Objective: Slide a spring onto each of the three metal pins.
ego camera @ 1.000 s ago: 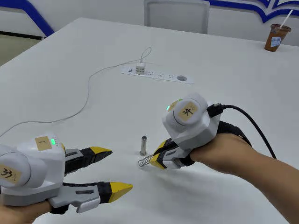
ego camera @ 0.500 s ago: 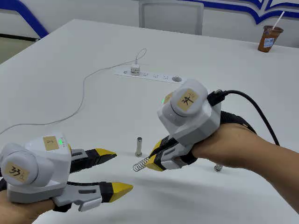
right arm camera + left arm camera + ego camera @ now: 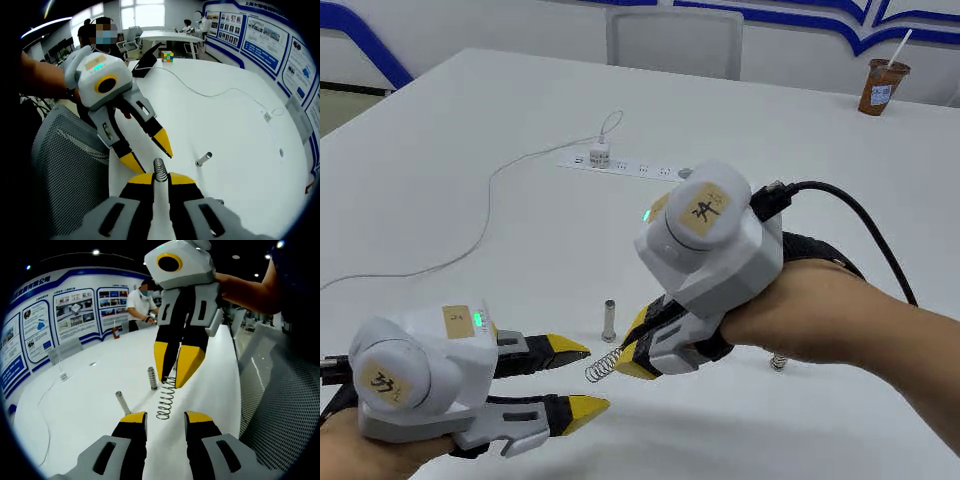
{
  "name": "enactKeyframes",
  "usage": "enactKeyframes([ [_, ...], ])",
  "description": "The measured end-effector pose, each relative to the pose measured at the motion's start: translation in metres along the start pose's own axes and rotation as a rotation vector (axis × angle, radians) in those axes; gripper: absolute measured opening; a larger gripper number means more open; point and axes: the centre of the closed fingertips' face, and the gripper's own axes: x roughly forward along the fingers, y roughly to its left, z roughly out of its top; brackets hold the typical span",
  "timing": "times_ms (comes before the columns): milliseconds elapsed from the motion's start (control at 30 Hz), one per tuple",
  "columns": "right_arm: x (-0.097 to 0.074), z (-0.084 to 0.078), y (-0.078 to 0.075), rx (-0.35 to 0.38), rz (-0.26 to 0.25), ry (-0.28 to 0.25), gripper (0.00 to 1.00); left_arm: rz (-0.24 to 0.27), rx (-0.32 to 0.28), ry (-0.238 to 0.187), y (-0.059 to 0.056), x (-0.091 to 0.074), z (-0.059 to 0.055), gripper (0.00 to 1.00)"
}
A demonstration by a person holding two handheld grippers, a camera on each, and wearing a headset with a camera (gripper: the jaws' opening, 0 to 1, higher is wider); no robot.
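**A:** Why is the left gripper (image 3: 590,377) just hanging there on the left with its jaws apart and nothing in them?

**B:** I'd say it's waiting, ready to steady something. The spring (image 3: 603,363) lies level just past its tips, above the table.

**A:** And the bare pin (image 3: 609,320)?

**B:** It stands upright on the table just behind the spring's free end. The right gripper (image 3: 628,358) is clamped on the other end, so the coil pokes out leftward. I think that's so the open end can be brought over the pin top.

**A:** Anything further right?

**B:** A second pin (image 3: 778,361), near the right hand, already wears a spring.

**A:** Any writing?

**B:** There are handwritten stickers on both grippers. The left one looks like "33" and the right perhaps "34", but I'm not certain of either. The far cup (image 3: 880,85) has a blue label too small to read.
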Motion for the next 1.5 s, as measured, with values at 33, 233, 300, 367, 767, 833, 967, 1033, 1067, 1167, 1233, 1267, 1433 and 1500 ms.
enactKeyframes([
  [33,0.0,0.0,0.001,0.002,0.004,0.0,0.11,-0.001,0.005,0.0,-0.001,0.0,0.0,0.29],
  [233,-0.001,0.001,0.004,0.003,0.01,0.002,0.11,-0.005,0.023,0.002,-0.003,0.002,0.0,0.2],
  [300,-0.001,0.001,0.004,0.001,0.012,0.004,0.11,-0.006,0.026,0.0,-0.003,0.002,0.001,0.17],
  [367,-0.001,0.002,0.006,0.0,0.014,0.005,0.11,-0.007,0.029,-0.003,-0.004,0.003,0.002,0.14],
  [767,-0.005,0.013,0.005,0.011,0.005,-0.068,0.12,-0.011,-0.027,-0.018,-0.006,0.005,0.007,0.11],
  [833,-0.005,0.014,0.005,0.012,0.002,-0.085,0.12,-0.012,-0.045,-0.024,-0.006,0.006,0.008,0.11],
  [967,-0.005,0.019,0.005,0.015,-0.002,-0.12,0.12,-0.015,-0.086,-0.041,-0.005,0.005,0.009,0.11],
  [1033,-0.005,0.021,0.004,0.011,-0.01,-0.136,0.12,-0.015,-0.106,-0.052,-0.004,0.004,0.011,0.11],
  [1067,-0.005,0.021,0.004,0.011,-0.012,-0.143,0.13,-0.015,-0.127,-0.066,-0.004,0.004,0.012,0.11],
  [1167,-0.006,0.022,0.001,0.011,-0.025,-0.157,0.13,-0.012,-0.134,-0.072,-0.003,0.003,0.013,0.11],
  [1233,-0.007,0.024,0.001,0.018,-0.023,-0.167,0.13,-0.012,-0.136,-0.076,-0.003,0.004,0.014,0.11],
  [1267,-0.007,0.024,0.001,0.02,-0.025,-0.171,0.14,-0.014,-0.141,-0.08,-0.003,0.004,0.015,0.11],
  [1433,-0.01,0.027,-0.001,0.053,-0.023,-0.212,0.15,-0.009,-0.155,-0.092,-0.001,0.004,0.016,0.1],
  [1500,-0.011,0.027,-0.002,0.062,-0.027,-0.219,0.15,-0.008,-0.161,-0.1,-0.001,0.004,0.017,0.1],
])
